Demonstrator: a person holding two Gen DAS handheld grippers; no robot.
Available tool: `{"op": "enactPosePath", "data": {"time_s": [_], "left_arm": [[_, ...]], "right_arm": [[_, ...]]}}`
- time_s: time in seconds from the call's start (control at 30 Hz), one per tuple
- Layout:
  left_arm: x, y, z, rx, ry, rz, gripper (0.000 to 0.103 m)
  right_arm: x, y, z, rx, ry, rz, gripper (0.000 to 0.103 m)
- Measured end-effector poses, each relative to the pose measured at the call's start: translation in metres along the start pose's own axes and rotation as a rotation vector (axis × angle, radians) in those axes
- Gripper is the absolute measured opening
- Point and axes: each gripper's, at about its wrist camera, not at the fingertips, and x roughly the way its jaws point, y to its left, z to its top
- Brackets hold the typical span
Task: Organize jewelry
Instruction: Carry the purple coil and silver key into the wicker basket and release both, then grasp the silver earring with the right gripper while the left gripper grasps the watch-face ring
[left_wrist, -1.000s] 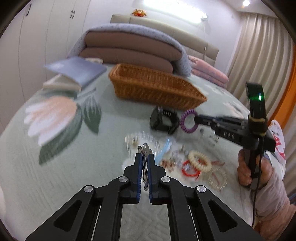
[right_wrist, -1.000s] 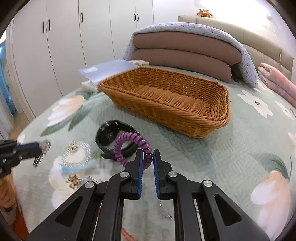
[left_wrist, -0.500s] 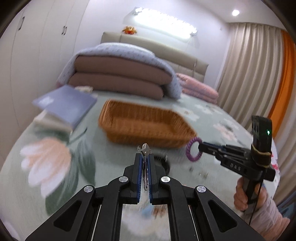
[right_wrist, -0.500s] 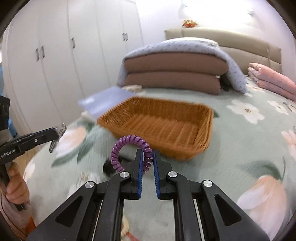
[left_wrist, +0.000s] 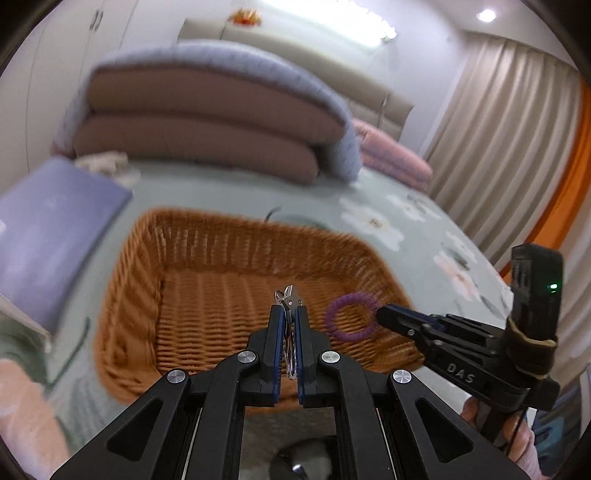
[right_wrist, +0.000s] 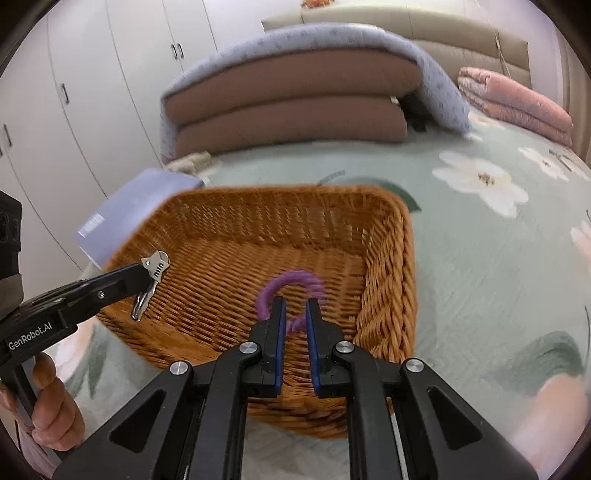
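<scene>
A brown wicker basket (left_wrist: 229, 240) (right_wrist: 388, 266) sits on the green floral bedspread, and its inside shows nothing lying in it. My left gripper (left_wrist: 289, 314) is shut on a silver metal clip (left_wrist: 290, 301) and holds it above the basket's floor; the clip also shows in the right wrist view (right_wrist: 151, 280). My right gripper (right_wrist: 294, 310) holds a purple spiral hair tie (right_wrist: 291, 282), blurred, between slightly parted fingers over the basket's right half. The tie also shows in the left wrist view (left_wrist: 351, 315).
Stacked brown cushions under a blue-grey blanket (right_wrist: 295, 92) lie behind the basket. A lavender book (left_wrist: 48, 221) lies left of it. Pink folded bedding (right_wrist: 517, 99) is at the back right. White wardrobes (right_wrist: 92, 92) stand left and curtains (left_wrist: 498, 129) right.
Both grippers moved forward from the jewelry pile to above the basket, carrying the clip and the purple tie. The right gripper's fingers look slightly wider apart now.
</scene>
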Motion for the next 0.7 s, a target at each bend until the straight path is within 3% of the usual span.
{"op": "enactPosePath", "data": {"time_s": [0.13, 0.2, 0.27, 0.33, 0.37, 0.53, 0.63, 0.7], "left_arm": [[0.015, 0.007, -0.005, -0.001, 0.036, 0.020, 0.006], [0.017, 0.010, -0.007, -0.011, 0.051, 0.013, 0.009], [0.011, 0.009, -0.007, -0.007, 0.049, 0.008, 0.019], [-0.003, 0.007, -0.009, 0.010, 0.012, 0.032, 0.044], [-0.014, 0.004, -0.010, 0.018, -0.014, 0.039, 0.048], [-0.061, -0.003, -0.027, 0.008, -0.065, 0.018, 0.049], [-0.092, -0.005, -0.053, 0.002, -0.080, 0.054, 0.049], [-0.101, -0.005, -0.072, -0.014, -0.042, 0.098, 0.049]], "right_arm": [[-0.002, -0.002, -0.003, -0.001, -0.008, -0.017, 0.014], [-0.012, -0.006, -0.005, 0.026, -0.034, 0.019, 0.028], [-0.025, -0.009, -0.007, 0.034, -0.074, 0.021, 0.033], [-0.037, -0.007, -0.008, 0.030, -0.094, 0.014, 0.033], [-0.045, -0.006, -0.009, 0.033, -0.102, 0.016, 0.033], [-0.102, 0.001, -0.032, 0.023, -0.171, 0.031, 0.033], [-0.129, 0.009, -0.062, 0.017, -0.178, 0.055, 0.033], [-0.136, 0.017, -0.081, 0.008, -0.165, 0.063, 0.033]]}}
